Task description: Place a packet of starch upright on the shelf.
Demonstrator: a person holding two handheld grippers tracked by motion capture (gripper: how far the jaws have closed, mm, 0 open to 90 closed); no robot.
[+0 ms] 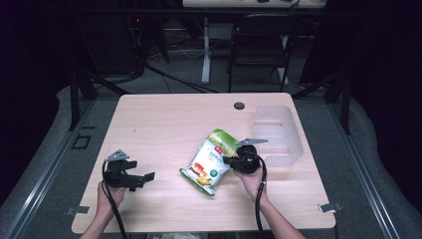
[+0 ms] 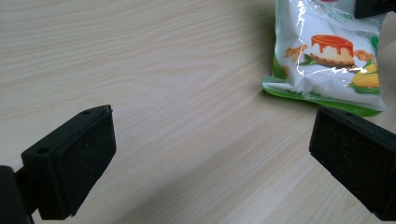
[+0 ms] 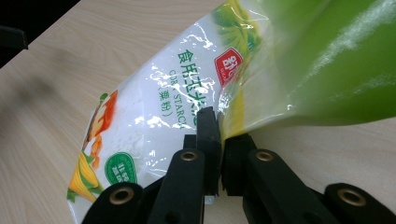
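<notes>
Corn starch bag (image 1: 211,160), a glossy plastic pouch, white in the middle with green edges and a green top. Printed with a red logo patch, dark Chinese characters, the words "CORN STARCH", a caramel pudding picture and yellow corn cobs near the bottom seam. Lying face up on the desk (image 1: 164,119), slightly right of centre, long axis running from the bottom seam at 7 o'clock to the green top at 1 o'clock. Right edge pinched between the pads of the right tool (image 3: 219,140) at 3 o'clock of the pouch, with the film there lifted and creased.
</notes>
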